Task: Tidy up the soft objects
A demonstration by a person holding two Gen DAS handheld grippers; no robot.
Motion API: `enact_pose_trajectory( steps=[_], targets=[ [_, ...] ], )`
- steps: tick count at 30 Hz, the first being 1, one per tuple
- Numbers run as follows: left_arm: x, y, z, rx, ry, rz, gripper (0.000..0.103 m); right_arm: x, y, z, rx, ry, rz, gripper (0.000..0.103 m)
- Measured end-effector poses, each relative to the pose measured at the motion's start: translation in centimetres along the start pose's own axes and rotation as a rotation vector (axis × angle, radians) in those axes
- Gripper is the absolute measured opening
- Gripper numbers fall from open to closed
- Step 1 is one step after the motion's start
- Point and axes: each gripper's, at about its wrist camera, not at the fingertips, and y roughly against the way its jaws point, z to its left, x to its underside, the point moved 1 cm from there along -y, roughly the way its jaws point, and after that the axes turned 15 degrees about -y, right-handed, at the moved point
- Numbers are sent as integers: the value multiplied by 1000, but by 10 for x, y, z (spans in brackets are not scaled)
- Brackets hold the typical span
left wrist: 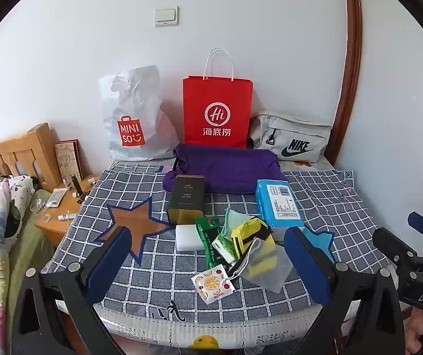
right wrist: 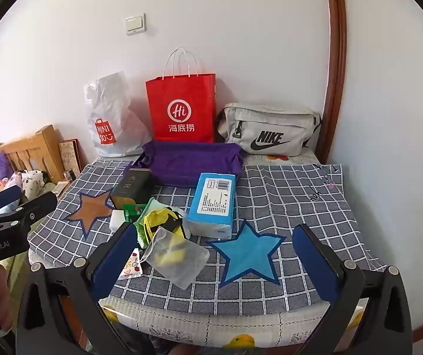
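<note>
A: Both tongs, left gripper (left wrist: 208,254) and right gripper (right wrist: 215,254), are wide open, holding nothing. Nothing's sorted yet.

B: The soft mesh pouch (right wrist: 178,259) sits mid-frame, lower left. Reach down, pinch gently.

I see the soft things heaped near the middle of the checked cloth: a folded purple towel (left wrist: 226,168) lies flat at the back, a blue tissue pack (left wrist: 279,202) lies just in front of its right end, and a white sponge block (left wrist: 189,236) sits left of the pile. Between them I make out a green packet (left wrist: 208,236), a yellow pouch (left wrist: 254,236) with a black strap, a translucent mesh bag (right wrist: 178,259) lying over it, and a fruit-print sachet (left wrist: 212,285) nearest me.
</note>
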Motion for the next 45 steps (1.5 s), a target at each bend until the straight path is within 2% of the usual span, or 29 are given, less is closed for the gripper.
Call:
enact_pose_trajectory(
  steps=[4, 5, 6, 45],
  targets=[
    [-2, -2, 3, 22, 2, 6, 103, 0, 0, 1, -7, -5, 6, 103],
    [2, 2, -3, -14, 0, -9, 103, 0, 0, 1, -8, -6, 10, 103],
    [2, 2, -3, -15, -1, -10, 103, 1, -1, 1, -8, -5, 13, 103],
    [5, 5, 5, -31, -7, -11, 103, 3, 1, 6, -13, -9, 18, 103]
  ],
)
